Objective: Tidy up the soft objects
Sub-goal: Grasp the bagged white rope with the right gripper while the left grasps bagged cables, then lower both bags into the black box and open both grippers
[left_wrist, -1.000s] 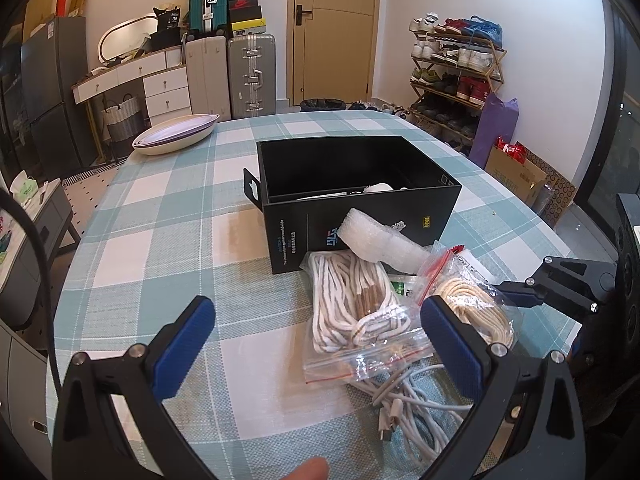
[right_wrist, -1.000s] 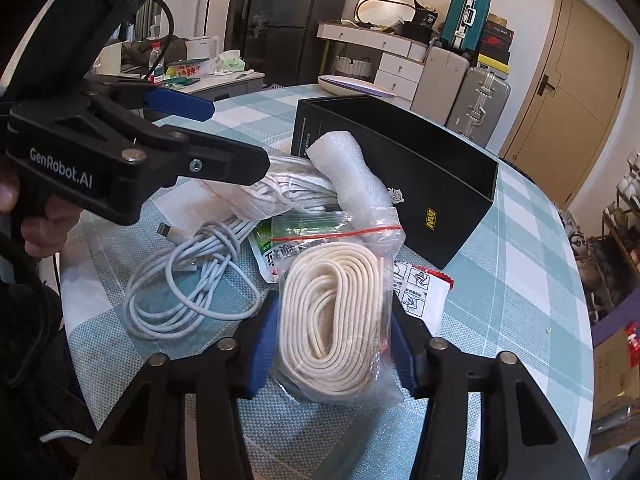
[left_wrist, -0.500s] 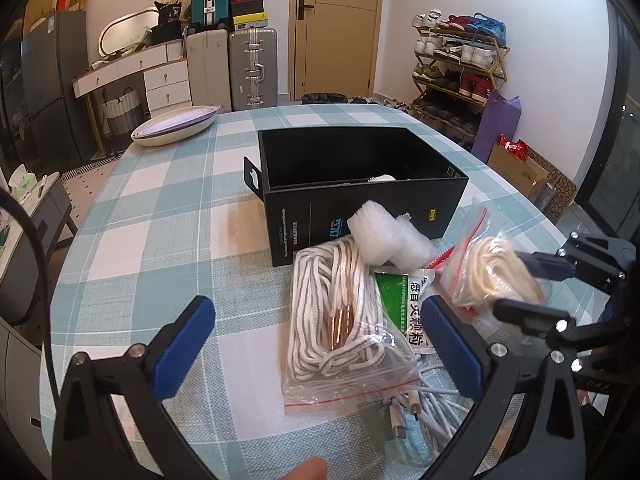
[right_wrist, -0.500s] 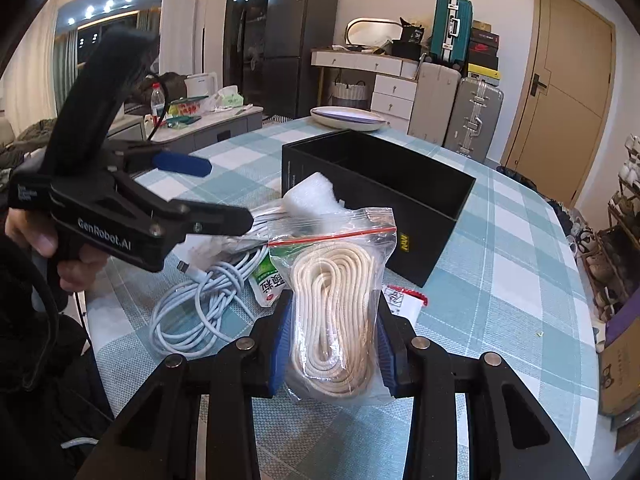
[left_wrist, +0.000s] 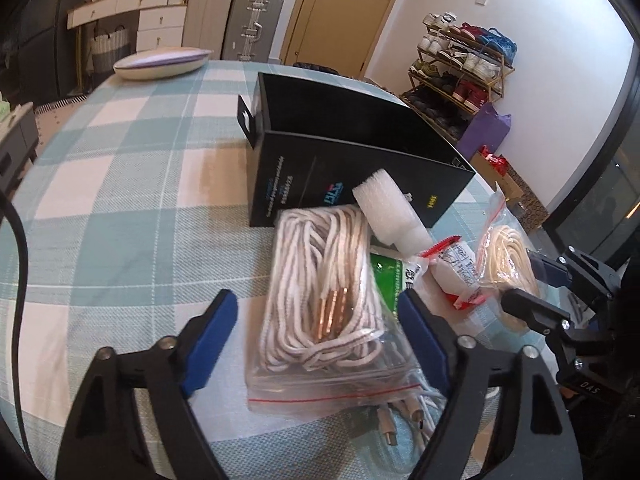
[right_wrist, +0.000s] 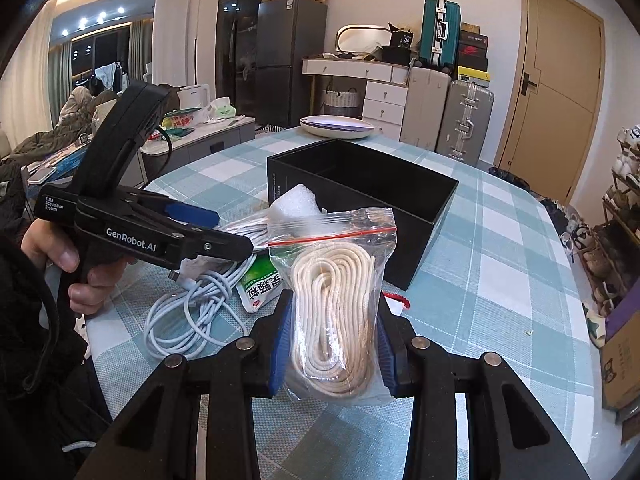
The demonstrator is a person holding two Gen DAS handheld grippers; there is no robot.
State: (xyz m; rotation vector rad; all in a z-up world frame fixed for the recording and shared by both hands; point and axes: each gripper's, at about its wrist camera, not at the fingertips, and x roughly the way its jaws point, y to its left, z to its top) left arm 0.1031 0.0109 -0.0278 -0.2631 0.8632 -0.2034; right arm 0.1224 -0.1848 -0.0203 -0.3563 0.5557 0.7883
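Lifted off the table since a second ago, the cream cord bag (right_wrist: 335, 312) hangs upright, clamped in the right gripper (right_wrist: 331, 334), black box (right_wrist: 362, 204) just ahead. Left wrist view: left gripper (left_wrist: 318, 340) spread wide over the striped cord bag (left_wrist: 324, 300), foam roll (left_wrist: 386, 210) beyond it.

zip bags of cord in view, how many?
2. The cream cord bag is clamped in the right gripper, lifted. The white-and-brown cord bag lies on the table between the left gripper fingers. More may be hidden.
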